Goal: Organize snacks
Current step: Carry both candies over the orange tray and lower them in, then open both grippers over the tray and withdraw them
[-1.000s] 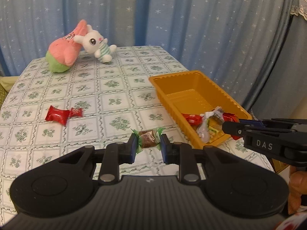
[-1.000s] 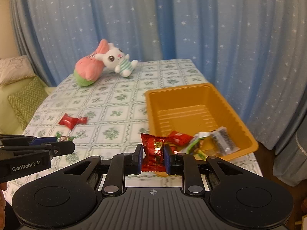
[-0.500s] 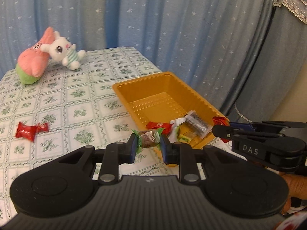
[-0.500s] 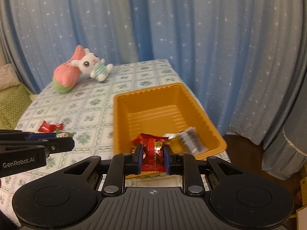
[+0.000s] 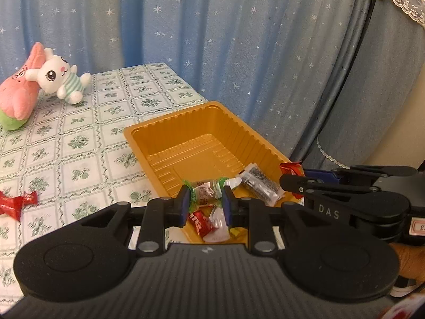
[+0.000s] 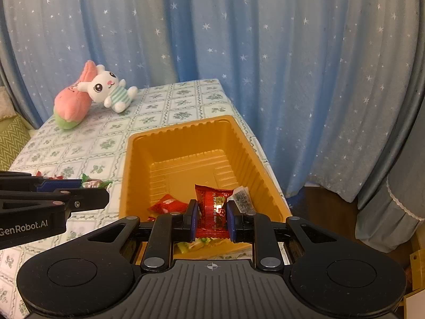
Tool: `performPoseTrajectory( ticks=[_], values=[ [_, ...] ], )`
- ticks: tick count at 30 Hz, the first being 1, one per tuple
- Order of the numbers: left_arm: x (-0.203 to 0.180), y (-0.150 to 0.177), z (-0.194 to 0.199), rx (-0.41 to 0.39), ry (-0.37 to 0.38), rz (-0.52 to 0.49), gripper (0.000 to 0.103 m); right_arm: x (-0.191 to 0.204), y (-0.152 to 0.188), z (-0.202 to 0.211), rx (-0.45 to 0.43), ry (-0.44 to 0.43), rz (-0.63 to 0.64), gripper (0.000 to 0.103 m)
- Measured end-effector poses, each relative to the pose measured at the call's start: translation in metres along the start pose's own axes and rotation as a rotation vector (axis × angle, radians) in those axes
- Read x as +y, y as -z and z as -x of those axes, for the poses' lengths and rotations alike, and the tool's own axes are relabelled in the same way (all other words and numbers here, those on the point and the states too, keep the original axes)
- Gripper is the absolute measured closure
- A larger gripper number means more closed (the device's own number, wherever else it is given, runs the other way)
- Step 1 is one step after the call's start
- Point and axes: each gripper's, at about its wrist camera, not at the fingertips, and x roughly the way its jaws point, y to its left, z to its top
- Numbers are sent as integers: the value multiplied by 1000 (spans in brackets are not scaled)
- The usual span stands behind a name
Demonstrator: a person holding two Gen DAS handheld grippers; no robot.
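Note:
An orange plastic tray stands near the right edge of the table, with several wrapped snacks lying in its near end. My left gripper is shut on a green-ended brown candy, held over the tray's near left corner. In the right wrist view my right gripper is shut on a red snack packet, above the tray's near end. The right gripper also shows from the side in the left wrist view, and the left gripper in the right wrist view. A red wrapped candy lies on the cloth at the left.
A green-patterned tablecloth covers the table. Two plush toys, a pink one and a white rabbit, lie at the far left. Blue star curtains hang close behind and to the right. A hand holds the right gripper.
Both grippers have carried their snacks rightward, from beside the tray to over its near end. The tray now sits central in both views, and the loose red candy has slid to the left edge.

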Motion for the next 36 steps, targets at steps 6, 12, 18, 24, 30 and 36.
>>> performPoseTrajectory(
  ticks=[6, 12, 18, 24, 30, 36],
  values=[
    [1, -12, -22, 14, 2, -7, 80, -11, -11, -18, 6, -6, -13, 80],
    [5, -20, -43, 35, -1, -14, 80, -18, -22, -38, 17, -15, -19, 80],
    [12, -28, -63, 49, -6, -14, 80, -20, -29, -54, 26, -16, -21, 80],
    [18, -34, -74, 38, -10, -29, 74, -23, -31, -64, 25, -10, -30, 80],
    [33, -33, -71, 31, -27, 9, 68, -23, -30, -65, 27, -13, -34, 80],
    [46, -23, -61, 30, -62, 37, 68, -20, -30, -66, 31, -23, -39, 80]
  ],
)
